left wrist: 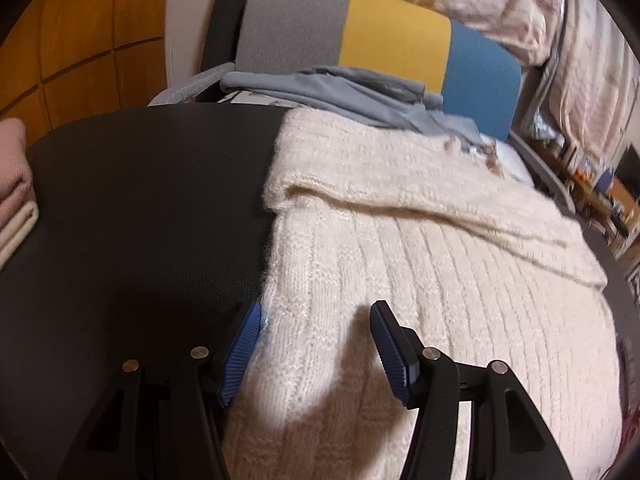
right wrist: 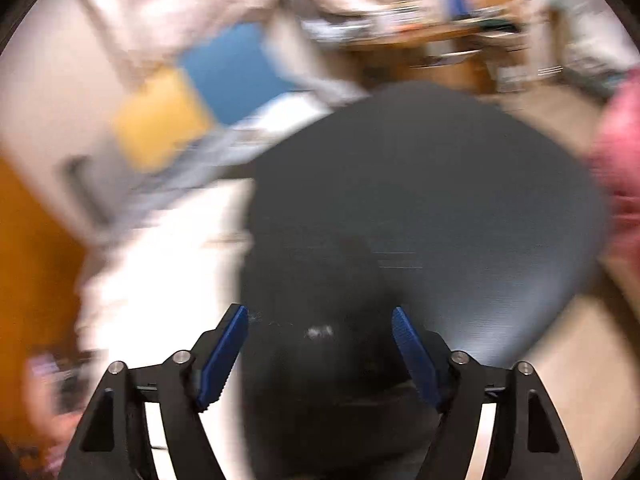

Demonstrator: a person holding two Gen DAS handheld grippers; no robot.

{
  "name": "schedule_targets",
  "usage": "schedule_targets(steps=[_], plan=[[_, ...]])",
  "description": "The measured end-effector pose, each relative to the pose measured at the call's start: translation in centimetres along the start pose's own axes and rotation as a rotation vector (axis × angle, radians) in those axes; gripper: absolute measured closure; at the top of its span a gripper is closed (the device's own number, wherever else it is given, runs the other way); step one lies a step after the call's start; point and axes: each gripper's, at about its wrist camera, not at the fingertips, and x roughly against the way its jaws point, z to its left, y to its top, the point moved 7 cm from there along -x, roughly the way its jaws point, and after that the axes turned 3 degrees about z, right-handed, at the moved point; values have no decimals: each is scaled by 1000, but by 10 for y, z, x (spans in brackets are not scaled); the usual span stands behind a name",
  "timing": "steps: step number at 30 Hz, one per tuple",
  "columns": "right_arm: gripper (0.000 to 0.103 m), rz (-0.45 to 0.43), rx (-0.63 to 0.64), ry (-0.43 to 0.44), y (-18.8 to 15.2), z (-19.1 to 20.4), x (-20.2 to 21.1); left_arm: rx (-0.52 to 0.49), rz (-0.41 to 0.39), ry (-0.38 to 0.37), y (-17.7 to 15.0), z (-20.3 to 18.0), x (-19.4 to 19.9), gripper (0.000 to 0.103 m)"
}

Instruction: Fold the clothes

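Note:
A cream ribbed knit sweater [left wrist: 440, 272] lies spread on the right half of a black tabletop [left wrist: 140, 200], one sleeve folded across its upper part. My left gripper [left wrist: 316, 306] stands open over the sweater's near left edge. Its left pad [left wrist: 240, 352] is right at that edge, while the right pad [left wrist: 388, 348] casts a shadow on the knit. The right wrist view is blurred. There my right gripper [right wrist: 319, 312] is open above bare black tabletop [right wrist: 420, 200] with nothing between its fingers, and the sweater [right wrist: 168, 280] shows as a white smear to its left.
Folded pink and cream clothes [left wrist: 14, 184] are stacked at the table's left edge. Behind the table stands a chair with a grey, yellow and blue back [left wrist: 392, 36] and a grey-blue garment [left wrist: 340, 88] draped on it. Something pink [right wrist: 620, 160] sits at the right.

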Motion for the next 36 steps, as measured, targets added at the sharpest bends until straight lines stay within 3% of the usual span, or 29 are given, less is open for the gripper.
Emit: schedule_targets(steps=[1,3,7,13,19,24,27,31,33,34,35,36], plan=[[23,11,13,84,-1,18,-4,-22,17,-2,-2,-2,2,45],[22,62,61,72,-9,40,-24,-60,48,-9,-7,-4,7,45],[22,183,160,17,-42,58,-63,-41,61,-55,-27,16,26,45],[24,276,183,50,-83,58,-78,1,63,-168,-62,49,58,46],[25,283,323,76,-108,71,-69,31,95,-362,-98,62,86,46],[39,289,374,114,-131,81,-60,6,113,-467,-123,58,104,46],[39,293,393,151,-142,84,-55,-9,105,-503,-132,49,109,46],[41,297,401,165,-147,91,-58,-37,97,-488,-138,39,110,46],[64,322,428,176,-152,100,-62,-105,111,-446,-141,29,111,46],[70,324,464,144,-154,102,-64,-144,116,-421,-141,24,111,48],[77,327,499,112,-156,104,-66,-170,123,-410,-141,20,110,58],[85,328,507,114,-156,106,-66,-181,143,-421,-141,18,109,76]])
